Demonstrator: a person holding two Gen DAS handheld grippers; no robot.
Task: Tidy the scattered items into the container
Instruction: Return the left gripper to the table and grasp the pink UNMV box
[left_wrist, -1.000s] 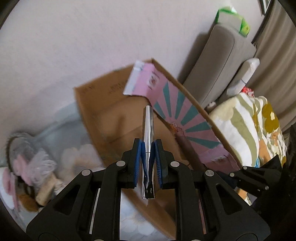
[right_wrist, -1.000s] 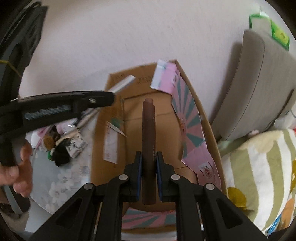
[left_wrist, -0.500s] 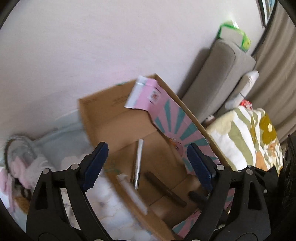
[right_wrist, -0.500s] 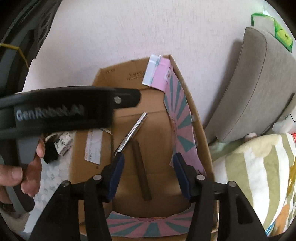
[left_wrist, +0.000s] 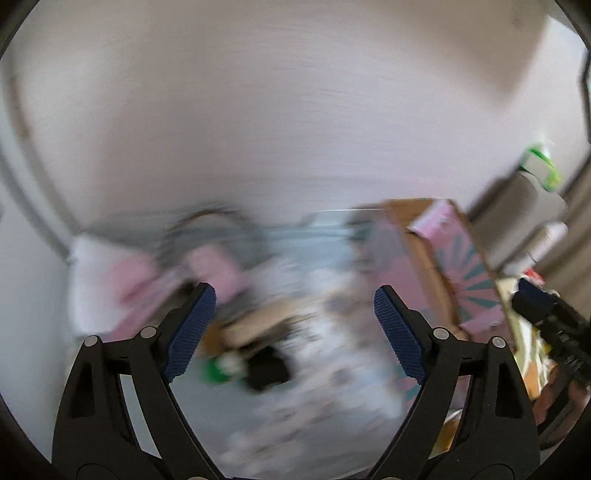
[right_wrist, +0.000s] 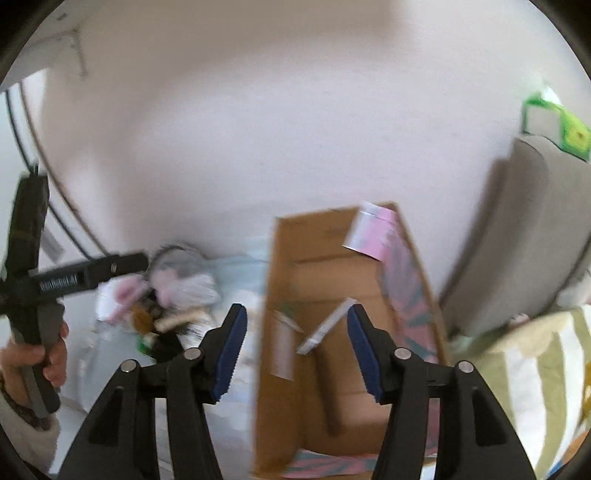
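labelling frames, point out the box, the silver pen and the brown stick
box (right_wrist: 282, 236): right wrist view, left wall's top edge
silver pen (right_wrist: 327, 325): right wrist view, mid-barrel
brown stick (right_wrist: 328, 391): right wrist view, mid-length

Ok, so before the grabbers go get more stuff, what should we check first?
1. Left gripper empty, jaws wide: ok.
2. Right gripper empty, its jaws opening, nothing between them: ok.
3. Silver pen and brown stick lying inside the cardboard box: ok.
4. Scattered pile left of the box not yet tidied: not ok.
5. Which item the left gripper is lined up on: cannot tell, its view is blurred.
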